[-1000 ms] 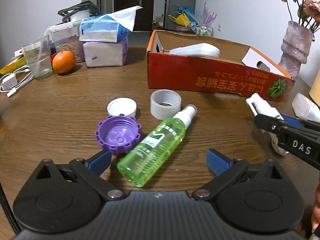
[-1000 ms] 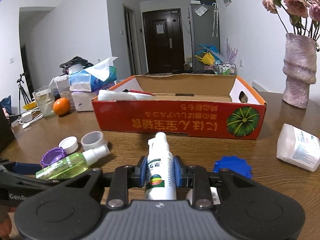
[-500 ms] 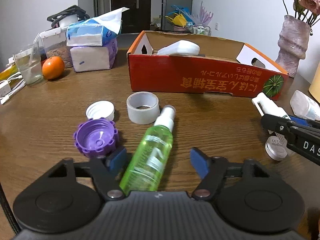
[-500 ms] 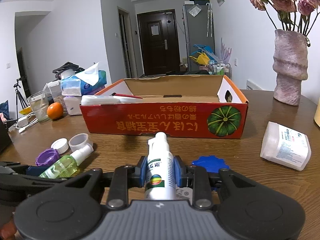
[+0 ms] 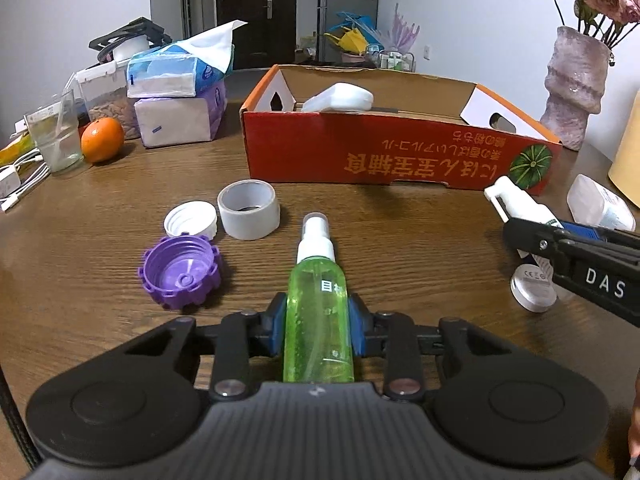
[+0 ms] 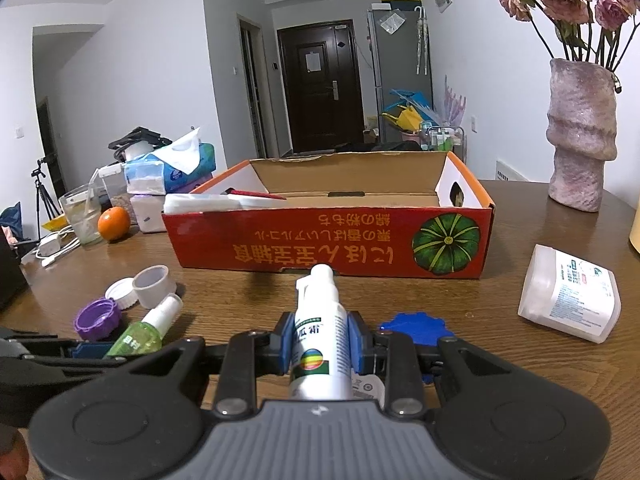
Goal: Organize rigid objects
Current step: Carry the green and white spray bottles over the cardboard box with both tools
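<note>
Left gripper point(image 5: 318, 330) just closed, pads pressing a green spray bottle point(image 5: 318, 312), purple cap point(image 5: 180, 274) to its left, right gripper point(image 6: 320, 344) clamping a white spray bottle point(image 6: 320, 344), red box point(image 6: 328, 240) ahead

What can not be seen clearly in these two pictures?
- Floor of the red box: both views, hidden by its front wall.
- Base of the green spray bottle: left wrist view, behind the gripper body.
- White jar label: right wrist view, print too small.

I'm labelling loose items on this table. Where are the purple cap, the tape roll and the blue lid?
purple cap point(image 5: 181, 276): left wrist view, its open inside.
tape roll point(image 5: 249, 216): left wrist view, its outer wall.
blue lid point(image 6: 414, 326): right wrist view, its top face.
</note>
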The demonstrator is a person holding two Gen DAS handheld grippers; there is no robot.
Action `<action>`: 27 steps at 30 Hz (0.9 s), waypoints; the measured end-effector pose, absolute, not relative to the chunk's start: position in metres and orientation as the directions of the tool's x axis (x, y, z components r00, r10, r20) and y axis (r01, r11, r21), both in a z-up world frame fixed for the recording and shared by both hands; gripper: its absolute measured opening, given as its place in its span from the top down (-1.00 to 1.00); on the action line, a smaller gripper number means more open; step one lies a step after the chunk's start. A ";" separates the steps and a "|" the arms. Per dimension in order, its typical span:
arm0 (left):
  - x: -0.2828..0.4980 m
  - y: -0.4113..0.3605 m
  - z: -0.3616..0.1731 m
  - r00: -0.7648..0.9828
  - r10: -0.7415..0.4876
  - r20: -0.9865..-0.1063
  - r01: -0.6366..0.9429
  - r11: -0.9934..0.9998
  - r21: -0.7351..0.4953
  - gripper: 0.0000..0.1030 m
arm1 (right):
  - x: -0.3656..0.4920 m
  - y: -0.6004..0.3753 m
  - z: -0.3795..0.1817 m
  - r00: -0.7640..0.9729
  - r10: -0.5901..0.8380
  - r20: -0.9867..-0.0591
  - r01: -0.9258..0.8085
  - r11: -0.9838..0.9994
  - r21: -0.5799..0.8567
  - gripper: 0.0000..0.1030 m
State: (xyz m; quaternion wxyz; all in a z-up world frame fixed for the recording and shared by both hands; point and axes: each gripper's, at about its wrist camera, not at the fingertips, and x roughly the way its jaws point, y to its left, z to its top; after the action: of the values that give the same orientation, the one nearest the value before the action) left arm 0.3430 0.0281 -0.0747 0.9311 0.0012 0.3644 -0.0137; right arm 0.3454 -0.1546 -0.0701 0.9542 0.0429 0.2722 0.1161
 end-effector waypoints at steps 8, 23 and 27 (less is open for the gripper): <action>0.333 0.021 -0.062 0.756 -0.048 -0.653 0.047 0.999 -0.019 0.38 | 0.343 -0.157 -0.064 0.832 0.253 -0.493 -0.202 0.967 0.156 0.48; 0.323 -0.003 -0.029 0.817 -0.060 -0.573 0.045 0.998 -0.041 0.38 | 0.335 -0.177 -0.042 0.871 0.260 -0.417 -0.198 0.962 0.186 0.48; 0.325 -0.013 -0.022 0.829 -0.062 -0.556 0.048 0.998 -0.041 0.38 | 0.336 -0.183 -0.039 0.877 0.257 -0.405 -0.194 0.962 0.191 0.48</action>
State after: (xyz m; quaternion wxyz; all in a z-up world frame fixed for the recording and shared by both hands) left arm 0.3249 -0.0133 -0.0224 0.9561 -0.0126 0.2913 -0.0288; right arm 0.3365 -0.1826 -0.0387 0.9662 0.0725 0.2184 0.1166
